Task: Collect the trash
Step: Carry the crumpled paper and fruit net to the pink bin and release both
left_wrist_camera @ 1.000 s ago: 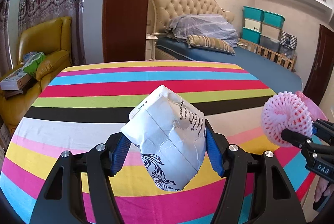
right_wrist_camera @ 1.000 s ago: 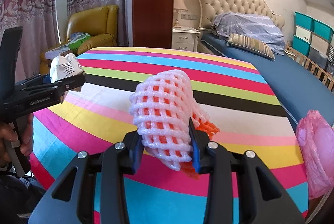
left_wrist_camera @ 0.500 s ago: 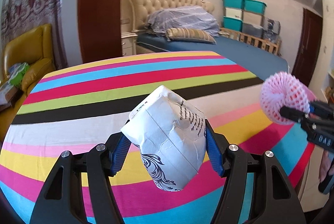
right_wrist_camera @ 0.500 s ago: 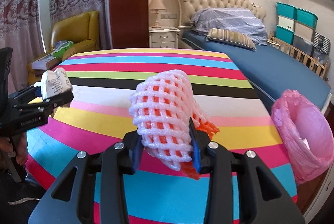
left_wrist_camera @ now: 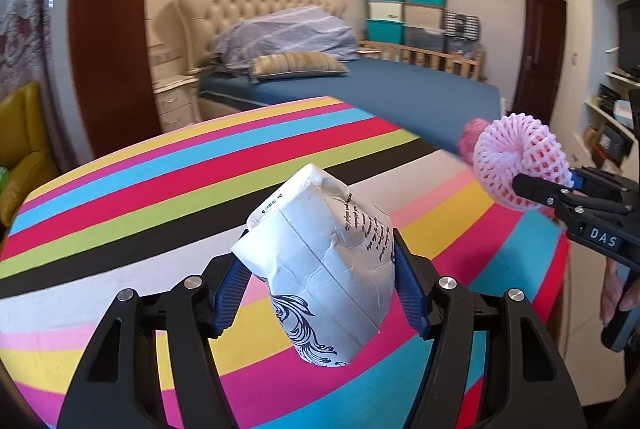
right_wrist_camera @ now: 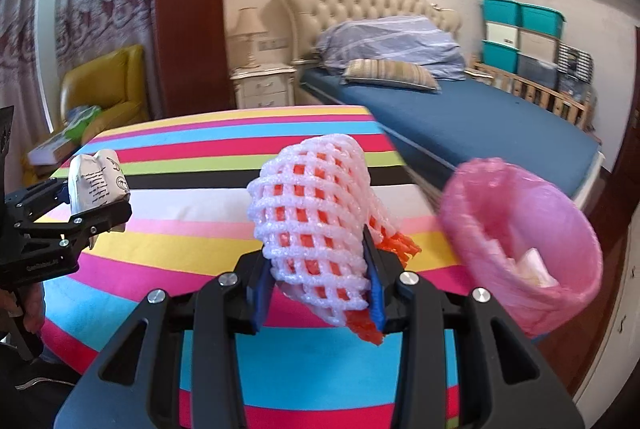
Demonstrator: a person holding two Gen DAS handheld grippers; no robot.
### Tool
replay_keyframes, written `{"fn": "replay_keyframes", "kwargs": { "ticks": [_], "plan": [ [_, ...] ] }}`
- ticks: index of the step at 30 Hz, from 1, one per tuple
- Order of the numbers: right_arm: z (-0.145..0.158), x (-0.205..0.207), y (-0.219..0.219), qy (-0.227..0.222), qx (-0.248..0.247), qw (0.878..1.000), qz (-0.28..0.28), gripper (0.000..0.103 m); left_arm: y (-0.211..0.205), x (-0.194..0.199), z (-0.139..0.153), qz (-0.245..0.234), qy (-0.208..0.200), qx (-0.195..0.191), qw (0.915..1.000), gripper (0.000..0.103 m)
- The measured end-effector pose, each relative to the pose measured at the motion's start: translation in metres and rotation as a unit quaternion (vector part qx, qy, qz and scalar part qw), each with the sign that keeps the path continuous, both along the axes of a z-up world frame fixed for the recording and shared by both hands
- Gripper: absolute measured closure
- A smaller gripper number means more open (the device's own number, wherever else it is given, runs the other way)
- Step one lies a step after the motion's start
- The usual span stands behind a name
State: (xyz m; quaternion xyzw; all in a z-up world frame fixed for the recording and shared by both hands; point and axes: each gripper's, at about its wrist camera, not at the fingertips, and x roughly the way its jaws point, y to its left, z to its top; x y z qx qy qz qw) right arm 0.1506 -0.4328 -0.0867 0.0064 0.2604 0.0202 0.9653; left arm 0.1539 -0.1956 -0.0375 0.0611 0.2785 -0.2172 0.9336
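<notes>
My left gripper [left_wrist_camera: 320, 285] pinching crumpled paper cup [left_wrist_camera: 320, 269]; right gripper [right_wrist_camera: 318, 289] pinching foam net [right_wrist_camera: 312, 225]. Risk: springy net slips, misses pink-lined bin [right_wrist_camera: 520, 249] beside table edge

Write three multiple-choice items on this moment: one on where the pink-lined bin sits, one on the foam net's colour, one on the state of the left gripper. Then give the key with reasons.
1. Where is the pink-lined bin?
A. on the bed
B. beside the striped table's right edge
C. on the yellow armchair

2. What colour is the foam net in the right gripper?
A. white over orange
B. green
C. black

3. What is the left gripper doing?
A. standing open and empty
B. clamping a crumpled white paper cup
C. resting on the table

Key: B, the bin stands off the table's right side; A, white mesh shows orange inside; B, both blue pads press the cup.
</notes>
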Motion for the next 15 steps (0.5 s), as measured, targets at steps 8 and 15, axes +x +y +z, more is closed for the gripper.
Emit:
{"fn": "replay_keyframes", "kwargs": {
  "ticks": [8,15],
  "plan": [
    [0.001,-0.004,-0.068,0.001,-0.002,0.998,-0.063,0.066,-0.073,0.012,0.012,-0.078,-0.002,-0.010,0.9969,0.042],
    [0.002,-0.012,-0.122,-0.004,-0.010,0.994,-0.107,0.066,-0.140,0.021,0.015,-0.133,-0.007,-0.006,0.9910,0.042]
  ]
}}
